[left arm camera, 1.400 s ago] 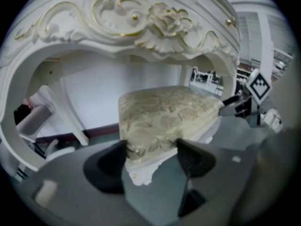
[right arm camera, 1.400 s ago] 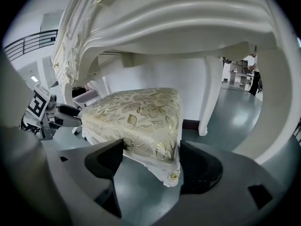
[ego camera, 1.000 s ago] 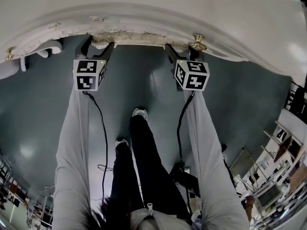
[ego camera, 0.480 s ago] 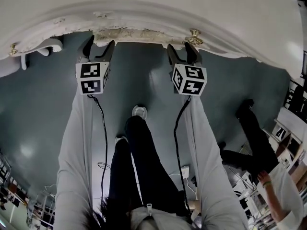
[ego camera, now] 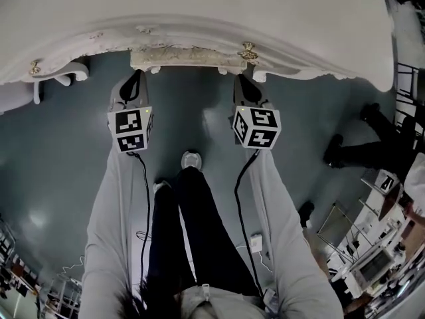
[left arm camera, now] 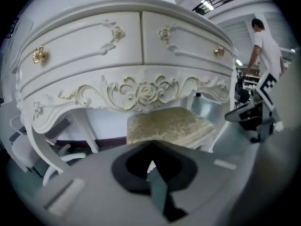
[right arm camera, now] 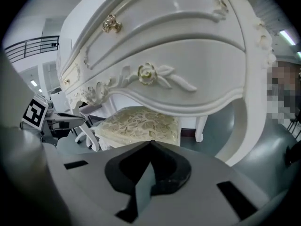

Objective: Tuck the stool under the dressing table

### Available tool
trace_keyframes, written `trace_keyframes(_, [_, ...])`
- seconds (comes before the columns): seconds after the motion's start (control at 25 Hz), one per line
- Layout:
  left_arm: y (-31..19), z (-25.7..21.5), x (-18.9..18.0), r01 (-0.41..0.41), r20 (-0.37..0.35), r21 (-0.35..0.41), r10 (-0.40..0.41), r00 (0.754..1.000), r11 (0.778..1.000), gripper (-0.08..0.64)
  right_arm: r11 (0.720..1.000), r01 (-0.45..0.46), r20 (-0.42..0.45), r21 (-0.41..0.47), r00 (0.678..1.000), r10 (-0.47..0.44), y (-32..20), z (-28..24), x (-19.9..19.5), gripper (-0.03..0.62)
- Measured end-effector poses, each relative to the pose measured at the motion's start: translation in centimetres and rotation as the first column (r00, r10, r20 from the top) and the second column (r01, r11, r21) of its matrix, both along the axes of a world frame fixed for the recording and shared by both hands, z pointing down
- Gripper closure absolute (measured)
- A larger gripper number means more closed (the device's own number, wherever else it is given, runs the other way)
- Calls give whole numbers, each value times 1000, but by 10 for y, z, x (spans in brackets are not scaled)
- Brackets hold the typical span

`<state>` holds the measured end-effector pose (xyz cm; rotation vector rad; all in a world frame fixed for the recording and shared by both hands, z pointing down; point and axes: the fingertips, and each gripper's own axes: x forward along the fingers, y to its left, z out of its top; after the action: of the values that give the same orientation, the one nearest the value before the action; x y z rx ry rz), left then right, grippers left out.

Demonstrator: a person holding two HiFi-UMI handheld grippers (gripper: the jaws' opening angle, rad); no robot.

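Backed away from the stool [ego camera: 182, 60], the left gripper [ego camera: 135, 77] and right gripper [ego camera: 244, 80] now hang with fingers [left arm camera: 156, 189] pressed together, empty; the stool sits tucked under the desk [ego camera: 199, 12] at twelve o'clock.

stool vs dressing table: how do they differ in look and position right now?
The stool has a gold-patterned fabric seat; the dressing table is hard glossy white with brass knobs. The stool sits low, mostly under the dressing table, which spans far wider. Both share an ornate white-and-gold style.
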<state>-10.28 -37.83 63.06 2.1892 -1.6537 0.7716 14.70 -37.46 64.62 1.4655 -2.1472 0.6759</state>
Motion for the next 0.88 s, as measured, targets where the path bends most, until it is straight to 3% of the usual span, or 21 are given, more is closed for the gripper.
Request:
trace_keyframes(0.24, [18, -38, 14, -62, -47, 37, 64, 997, 997, 552, 998, 7, -4, 59, 1000, -6, 18, -36, -9, 592])
trace_keyframes(0.88, [83, -154, 3, -31, -201, 103, 52, 978, 994, 552, 984, -68, 64, 164, 996, 58, 78, -156, -31, 592])
